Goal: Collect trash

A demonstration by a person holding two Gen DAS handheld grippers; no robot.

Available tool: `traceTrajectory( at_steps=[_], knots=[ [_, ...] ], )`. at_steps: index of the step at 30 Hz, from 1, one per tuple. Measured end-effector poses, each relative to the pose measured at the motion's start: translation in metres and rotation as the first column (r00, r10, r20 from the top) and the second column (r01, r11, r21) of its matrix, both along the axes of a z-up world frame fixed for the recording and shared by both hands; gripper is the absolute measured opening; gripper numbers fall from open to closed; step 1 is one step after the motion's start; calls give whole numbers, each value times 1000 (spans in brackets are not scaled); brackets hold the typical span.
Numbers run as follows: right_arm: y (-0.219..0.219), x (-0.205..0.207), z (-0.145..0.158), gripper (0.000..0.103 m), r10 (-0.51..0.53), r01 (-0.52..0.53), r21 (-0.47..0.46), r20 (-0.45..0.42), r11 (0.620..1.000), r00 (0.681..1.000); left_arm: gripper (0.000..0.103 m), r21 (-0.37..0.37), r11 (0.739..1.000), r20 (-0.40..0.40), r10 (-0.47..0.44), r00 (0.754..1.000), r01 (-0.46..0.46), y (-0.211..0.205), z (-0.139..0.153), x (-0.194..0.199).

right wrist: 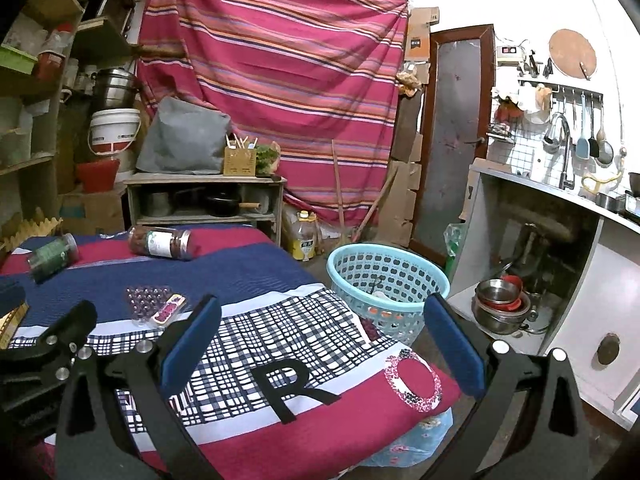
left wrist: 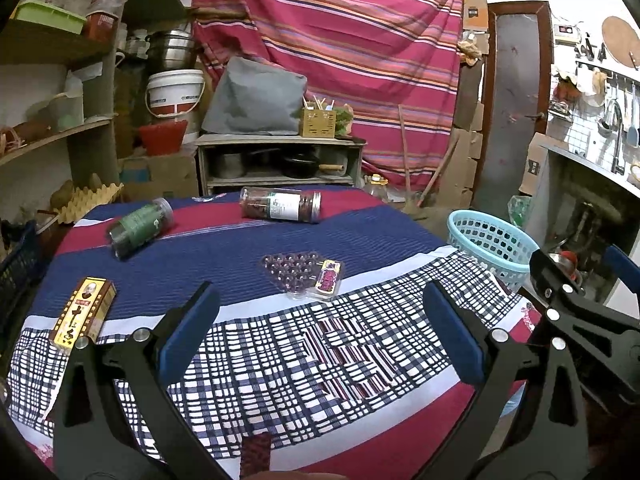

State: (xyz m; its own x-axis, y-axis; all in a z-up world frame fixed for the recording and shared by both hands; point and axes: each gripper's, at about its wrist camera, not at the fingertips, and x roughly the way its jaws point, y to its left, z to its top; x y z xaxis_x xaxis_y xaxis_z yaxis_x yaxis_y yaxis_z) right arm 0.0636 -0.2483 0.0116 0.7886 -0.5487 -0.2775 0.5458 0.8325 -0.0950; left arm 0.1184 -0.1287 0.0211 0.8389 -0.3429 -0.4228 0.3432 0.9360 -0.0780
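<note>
On the cloth-covered table [left wrist: 248, 248] lie a clear plastic blister tray [left wrist: 302, 274] with a pink label, a brown and yellow carton [left wrist: 82, 314] at the left, a green-filled jar [left wrist: 140, 226] on its side and a red-filled jar [left wrist: 280, 205] at the far edge. My left gripper [left wrist: 320, 328] hovers open over the checked part of the cloth, nothing between its blue pads [left wrist: 188, 332]. My right gripper [right wrist: 322, 340] is open over the table's right corner, also seen at the right edge as the right gripper [left wrist: 580, 276]. A light blue basket [right wrist: 386, 286] stands on the floor beside the table.
Shelves [left wrist: 48, 80] with pots and a white bucket [left wrist: 174, 92] fill the left. A low shelf [left wrist: 280, 160] stands behind the table before a striped curtain [left wrist: 340, 40]. Metal bowls [right wrist: 502, 306] sit under the counter [right wrist: 560, 196] on the right.
</note>
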Motion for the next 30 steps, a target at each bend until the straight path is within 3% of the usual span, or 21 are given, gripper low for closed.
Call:
traceTrajectory(
  at_steps=[30],
  knots=[
    [-6,-12,-1,99,-40,40,32,8,999,999,98,-15,1000,-10,25,1000,-25,8,-2,8]
  ],
)
